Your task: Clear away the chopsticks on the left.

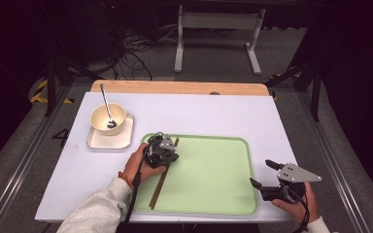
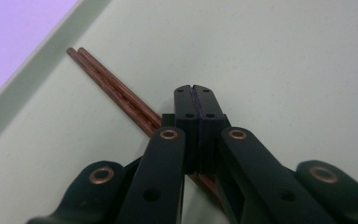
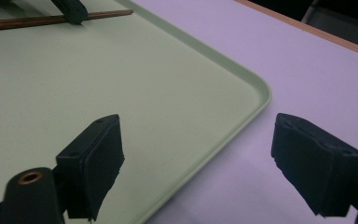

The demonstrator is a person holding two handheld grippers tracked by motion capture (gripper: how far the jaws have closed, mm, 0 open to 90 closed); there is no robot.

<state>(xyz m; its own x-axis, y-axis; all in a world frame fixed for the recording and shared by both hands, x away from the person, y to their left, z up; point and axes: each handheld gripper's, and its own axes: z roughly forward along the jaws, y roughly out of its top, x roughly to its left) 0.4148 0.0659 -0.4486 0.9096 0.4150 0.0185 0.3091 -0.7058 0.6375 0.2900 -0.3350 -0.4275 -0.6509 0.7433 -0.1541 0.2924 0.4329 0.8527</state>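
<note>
A pair of brown chopsticks (image 1: 161,187) lies side by side along the left part of the light green tray (image 1: 213,174). My left gripper (image 1: 167,160) hovers low over their far half with its jaws shut together. In the left gripper view, the chopsticks (image 2: 116,91) pass underneath the left gripper (image 2: 196,88), and nothing shows between its pads. My right gripper (image 1: 263,174) is open at the tray's near right corner. In the right gripper view, the right gripper (image 3: 196,130) straddles the tray rim (image 3: 256,93) with nothing between its jaws.
A cream bowl (image 1: 108,119) with a metal spoon (image 1: 106,102) in it stands on a white square plate (image 1: 109,141) left of the tray. The white table (image 1: 199,114) has a wooden strip along its far edge. Cables and a desk frame are on the floor beyond.
</note>
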